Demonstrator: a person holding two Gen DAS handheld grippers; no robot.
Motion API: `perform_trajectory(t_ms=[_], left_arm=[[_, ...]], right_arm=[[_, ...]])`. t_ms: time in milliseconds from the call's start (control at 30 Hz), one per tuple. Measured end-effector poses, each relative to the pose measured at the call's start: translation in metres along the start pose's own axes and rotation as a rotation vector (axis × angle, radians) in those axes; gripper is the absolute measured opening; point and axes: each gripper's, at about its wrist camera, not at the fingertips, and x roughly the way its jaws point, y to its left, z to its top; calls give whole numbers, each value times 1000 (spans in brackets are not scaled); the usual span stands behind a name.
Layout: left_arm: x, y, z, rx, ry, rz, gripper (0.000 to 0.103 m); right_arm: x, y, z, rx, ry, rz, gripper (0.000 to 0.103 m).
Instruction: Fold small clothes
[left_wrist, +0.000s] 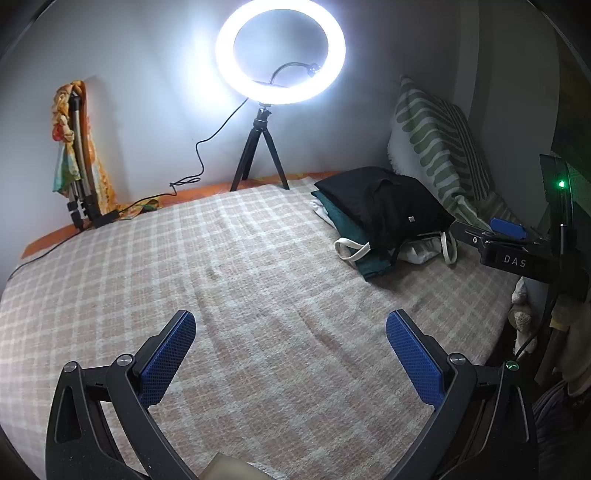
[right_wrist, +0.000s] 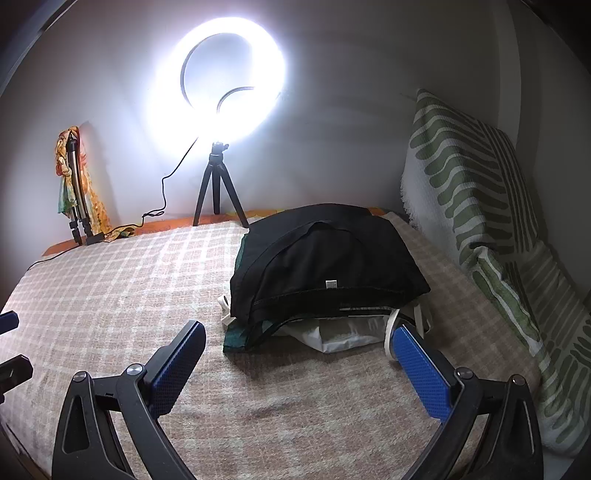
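A pile of small clothes lies on the checked blanket at the right: a black garment on top, a dark green one and a white one under it. The pile also shows in the left wrist view. My right gripper is open and empty, just in front of the pile, its right finger close to the white strap. My left gripper is open and empty over the bare blanket, well left of the pile. The right gripper's body shows at the right edge of the left wrist view.
A lit ring light on a small tripod stands at the back with its cable trailing left. A folded tripod draped with a colourful scarf leans at the back left. Green-patterned pillows lean along the right wall.
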Motion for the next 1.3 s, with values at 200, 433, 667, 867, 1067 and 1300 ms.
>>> perform_trajectory(t_ms=[200,433,667,867,1067,1300], left_arm=[[-1,1,0,2,-6,4,103],[-1,1,0,1,-4,4,103],[-1,1,-1,4,-2,7,103],[-1,0,0,10,-5,7,103],[-1,0,0,11,-5,7,103],[-1,0,0,11,-4,6,103]], right_arm=[[1,-1,1,3,2,4,103],[1,-1,1,5,2,7,103],[1,0,1,5,-2,7,103],[1,2,1,3,0,10,103],[0,3,1,2,0,12,103],[1,3,1,3,-2,12,103]])
